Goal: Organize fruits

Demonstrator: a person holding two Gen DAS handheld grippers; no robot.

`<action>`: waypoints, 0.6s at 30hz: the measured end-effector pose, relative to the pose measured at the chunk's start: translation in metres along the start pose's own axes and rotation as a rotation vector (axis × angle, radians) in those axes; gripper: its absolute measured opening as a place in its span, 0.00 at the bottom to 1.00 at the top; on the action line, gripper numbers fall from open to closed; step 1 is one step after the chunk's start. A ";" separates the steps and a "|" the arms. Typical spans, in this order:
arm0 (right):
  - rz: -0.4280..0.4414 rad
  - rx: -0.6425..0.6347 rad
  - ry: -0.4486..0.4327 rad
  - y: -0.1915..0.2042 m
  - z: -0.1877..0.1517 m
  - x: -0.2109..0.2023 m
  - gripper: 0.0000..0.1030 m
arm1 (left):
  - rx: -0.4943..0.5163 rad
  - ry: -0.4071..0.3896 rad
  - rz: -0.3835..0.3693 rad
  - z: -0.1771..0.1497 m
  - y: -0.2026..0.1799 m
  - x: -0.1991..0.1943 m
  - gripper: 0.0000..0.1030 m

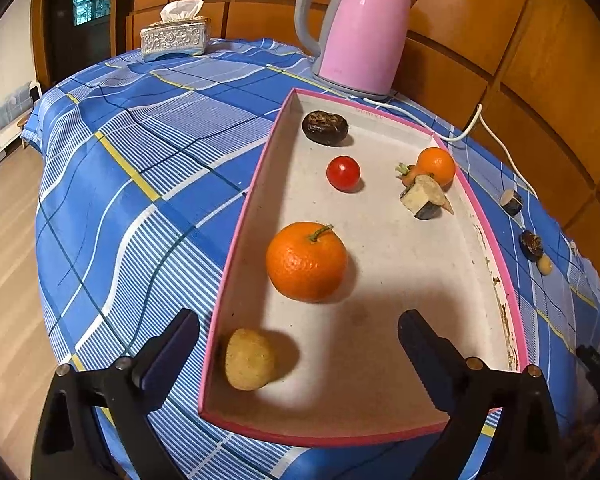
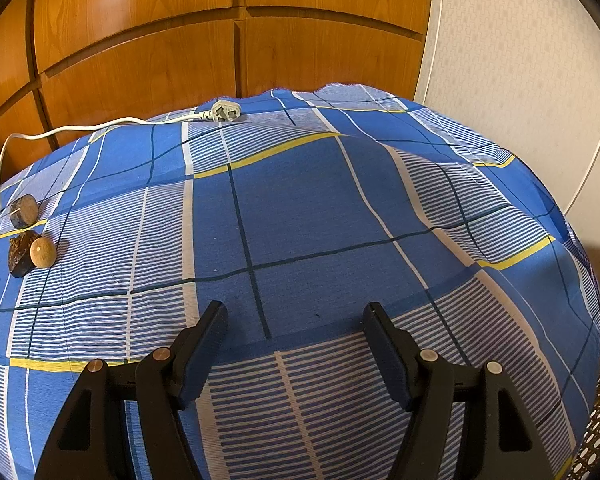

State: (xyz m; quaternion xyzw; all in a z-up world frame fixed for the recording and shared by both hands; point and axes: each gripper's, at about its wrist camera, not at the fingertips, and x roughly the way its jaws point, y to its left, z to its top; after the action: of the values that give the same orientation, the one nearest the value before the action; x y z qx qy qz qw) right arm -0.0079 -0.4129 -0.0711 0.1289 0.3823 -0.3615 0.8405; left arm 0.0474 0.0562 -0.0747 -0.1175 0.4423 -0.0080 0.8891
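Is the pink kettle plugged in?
No. The pink kettle's white cord ends in a plug lying loose on the blue checked tablecloth.

Ahead of both grippers, wooden wall panels (image 1: 500,20) back the checked blue tablecloth (image 2: 300,220); pale wood floor (image 1: 4,240) lies left, white wallpaper (image 2: 520,60) right

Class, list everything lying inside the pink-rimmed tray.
Inside the tray: a large orange, a potato, a cherry tomato, a dark wrinkled fruit, a small orange and a cut chunk. A carrot-like piece between those last two is mostly covered.
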 end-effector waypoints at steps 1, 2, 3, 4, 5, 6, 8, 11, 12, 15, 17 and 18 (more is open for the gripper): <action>0.000 0.000 0.000 0.000 0.000 0.000 0.69 | -0.001 0.002 -0.002 0.000 0.000 0.000 0.97; 0.001 0.000 0.001 0.000 0.000 0.000 0.69 | -0.002 0.004 -0.003 0.000 0.001 0.001 0.98; 0.001 0.001 0.001 0.000 0.000 0.000 0.69 | -0.002 0.008 -0.003 0.000 0.001 0.001 0.98; 0.002 0.001 0.002 -0.001 0.000 0.000 0.69 | -0.002 0.011 -0.003 0.000 0.001 0.002 0.98; 0.002 0.000 0.002 -0.001 -0.001 0.000 0.69 | -0.002 0.012 -0.003 0.000 0.002 0.002 0.98; 0.003 0.000 0.002 -0.001 -0.001 -0.001 0.69 | -0.004 0.012 -0.005 0.000 0.002 0.002 0.98; 0.004 0.001 0.005 -0.002 -0.001 -0.001 0.69 | -0.008 0.009 -0.009 0.001 0.003 0.001 0.98; -0.001 -0.005 0.013 -0.001 0.000 -0.001 0.69 | -0.014 0.007 -0.011 0.002 0.004 0.001 0.98; -0.002 -0.006 0.015 -0.001 0.001 0.000 0.69 | -0.015 0.008 -0.013 0.002 0.005 0.001 0.98; -0.002 -0.005 0.022 -0.001 0.002 0.000 0.69 | -0.019 0.008 -0.016 0.002 0.006 0.001 0.98; -0.003 -0.006 0.026 -0.001 0.002 0.000 0.69 | -0.020 0.006 -0.017 0.003 0.006 0.001 0.98; -0.004 -0.007 0.028 0.000 0.003 0.000 0.69 | -0.019 0.006 -0.019 0.002 0.006 0.001 0.98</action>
State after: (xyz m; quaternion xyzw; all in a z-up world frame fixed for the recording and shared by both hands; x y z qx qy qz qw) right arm -0.0065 -0.4147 -0.0694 0.1304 0.3958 -0.3601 0.8347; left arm 0.0494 0.0620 -0.0751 -0.1303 0.4440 -0.0123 0.8864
